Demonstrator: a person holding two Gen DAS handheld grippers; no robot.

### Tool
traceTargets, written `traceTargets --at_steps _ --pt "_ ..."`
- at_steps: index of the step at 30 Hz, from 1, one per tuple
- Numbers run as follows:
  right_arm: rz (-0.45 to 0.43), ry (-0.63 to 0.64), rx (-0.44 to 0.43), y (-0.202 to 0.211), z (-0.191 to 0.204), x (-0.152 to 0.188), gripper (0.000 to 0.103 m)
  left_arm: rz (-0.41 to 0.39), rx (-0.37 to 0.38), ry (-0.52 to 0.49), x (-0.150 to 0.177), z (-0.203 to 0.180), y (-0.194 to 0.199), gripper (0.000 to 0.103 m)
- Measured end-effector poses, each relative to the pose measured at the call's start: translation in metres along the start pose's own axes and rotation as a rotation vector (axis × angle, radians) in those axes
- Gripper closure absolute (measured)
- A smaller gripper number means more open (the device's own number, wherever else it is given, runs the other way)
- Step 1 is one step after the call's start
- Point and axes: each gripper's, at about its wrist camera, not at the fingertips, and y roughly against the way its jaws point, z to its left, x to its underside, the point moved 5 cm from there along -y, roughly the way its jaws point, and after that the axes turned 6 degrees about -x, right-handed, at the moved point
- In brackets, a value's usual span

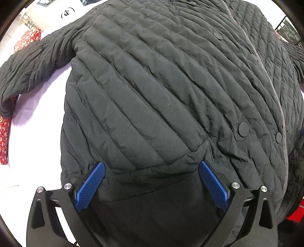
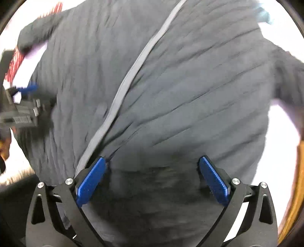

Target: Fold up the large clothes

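The left gripper (image 1: pixel 152 165) is seen with its blue pads (image 1: pixel 91 185) spread wide, and the hem of a black quilted jacket (image 1: pixel 161 85) is framed between them; nothing is pinched. The right gripper (image 2: pixel 152 161) is likewise held wide apart over the jacket's lower edge, with a grey placket strip (image 2: pixel 133 72) running up diagonally from beside its left pad. The right wrist view is blurred, so fine detail there cannot be made out.

The jacket is laid flat, front up, on a white table (image 1: pixel 38 117), with both sleeves spread outward. Round black snap buttons (image 1: pixel 243 129) are lined up along the front opening.

A red floral cloth (image 1: pixel 3 140) is seen at the table's left edge, partly under the left sleeve (image 1: pixel 28 66). Beyond the table, more red floral fabric (image 1: pixel 30 38) and a white surface with a round black logo (image 1: pixel 67 13) are visible. At the far right, a dark railing (image 1: pixel 286 28) is shown. In the right wrist view, the left gripper's body appears at the left edge.
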Motion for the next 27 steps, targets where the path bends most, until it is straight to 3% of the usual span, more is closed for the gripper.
traceTargets --at_steps 6,12,15,18,21,24,27 --pt "-0.254 -0.246 0.074 0.104 -0.098 -0.018 0.005 0.030 -0.037 0.015 0.001 -0.006 0.003 0.005" --pt "-0.497 -0.529 0.175 0.202 -0.209 0.007 0.005 0.098 -0.056 0.021 -0.004 -0.011 0.006 0.005" --pt "-0.599 -0.654 0.235 0.247 -0.257 0.029 0.013 0.121 -0.086 0.023 -0.006 -0.015 0.011 0.005" --pt "-0.669 -0.802 0.240 0.272 -0.299 0.056 0.027 0.113 -0.128 0.014 -0.008 -0.022 0.020 0.005" --pt "-0.670 -0.952 0.189 0.269 -0.333 0.081 0.039 0.094 -0.159 -0.005 -0.008 -0.031 0.031 0.006" --pt "-0.710 -1.069 0.034 0.254 -0.359 0.097 0.054 0.083 -0.168 -0.016 -0.008 -0.038 0.041 0.006" --pt "-0.779 -1.148 -0.089 0.247 -0.380 0.105 0.055 0.080 -0.166 -0.019 -0.004 -0.046 0.054 0.006"
